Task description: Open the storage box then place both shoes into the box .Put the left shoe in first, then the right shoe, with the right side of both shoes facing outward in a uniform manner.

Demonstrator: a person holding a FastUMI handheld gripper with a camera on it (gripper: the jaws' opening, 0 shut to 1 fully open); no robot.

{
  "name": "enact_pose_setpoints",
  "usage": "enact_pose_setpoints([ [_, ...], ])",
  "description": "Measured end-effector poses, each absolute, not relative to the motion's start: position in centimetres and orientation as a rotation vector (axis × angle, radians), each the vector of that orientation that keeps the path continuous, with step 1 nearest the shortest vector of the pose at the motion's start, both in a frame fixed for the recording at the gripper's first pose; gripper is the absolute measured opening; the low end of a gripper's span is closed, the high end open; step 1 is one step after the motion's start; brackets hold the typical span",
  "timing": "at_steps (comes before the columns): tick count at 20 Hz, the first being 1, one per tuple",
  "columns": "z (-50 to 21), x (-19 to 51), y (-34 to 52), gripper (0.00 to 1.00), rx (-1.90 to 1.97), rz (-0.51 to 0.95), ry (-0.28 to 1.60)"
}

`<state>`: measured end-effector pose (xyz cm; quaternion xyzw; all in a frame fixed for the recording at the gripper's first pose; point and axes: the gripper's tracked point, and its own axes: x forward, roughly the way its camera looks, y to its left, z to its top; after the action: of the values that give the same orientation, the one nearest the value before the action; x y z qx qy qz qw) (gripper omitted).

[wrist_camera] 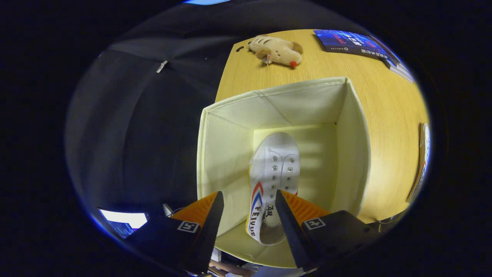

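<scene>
The cream fabric storage box (pixel 226 154) stands open on the wooden table (pixel 384 115), and I look down into it. A white canvas shoe (pixel 275 161) with red and blue side stripes lies on the box floor, toe pointing away from me, heel under my fingers. My gripper (pixel 249 194) hovers over the box's near edge, open. The left finger stands apart from the shoe; the right finger overlaps its heel in the view. A second white shoe (pixel 423 161) lies on the table to the right of the box, seen only as a sliver.
A tan plush toy (pixel 275 50) lies on the table beyond the box. A dark blue book (pixel 353 42) sits at the far right corner. Black cloth hangs to the left of the table. A lit screen (pixel 123 223) glows low on the left.
</scene>
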<state>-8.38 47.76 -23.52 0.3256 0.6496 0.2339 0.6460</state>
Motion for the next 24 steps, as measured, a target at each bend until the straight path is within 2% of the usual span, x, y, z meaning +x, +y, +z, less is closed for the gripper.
enact_pose_setpoints([
  [4, -21.3, -7.4, 45.6, 0.95, 0.757, 0.571, 1.392],
  [9, -16.9, -5.0, 40.4, 0.95, 0.734, 0.620, 1.172],
  [13, -14.4, -3.4, 34.0, 0.97, 0.697, 0.595, 0.997],
  [17, -14.7, -3.0, 25.9, 0.96, 0.643, 0.488, 0.901],
  [24, -20.1, -2.7, 10.0, 0.96, 0.496, 0.183, 0.813],
])
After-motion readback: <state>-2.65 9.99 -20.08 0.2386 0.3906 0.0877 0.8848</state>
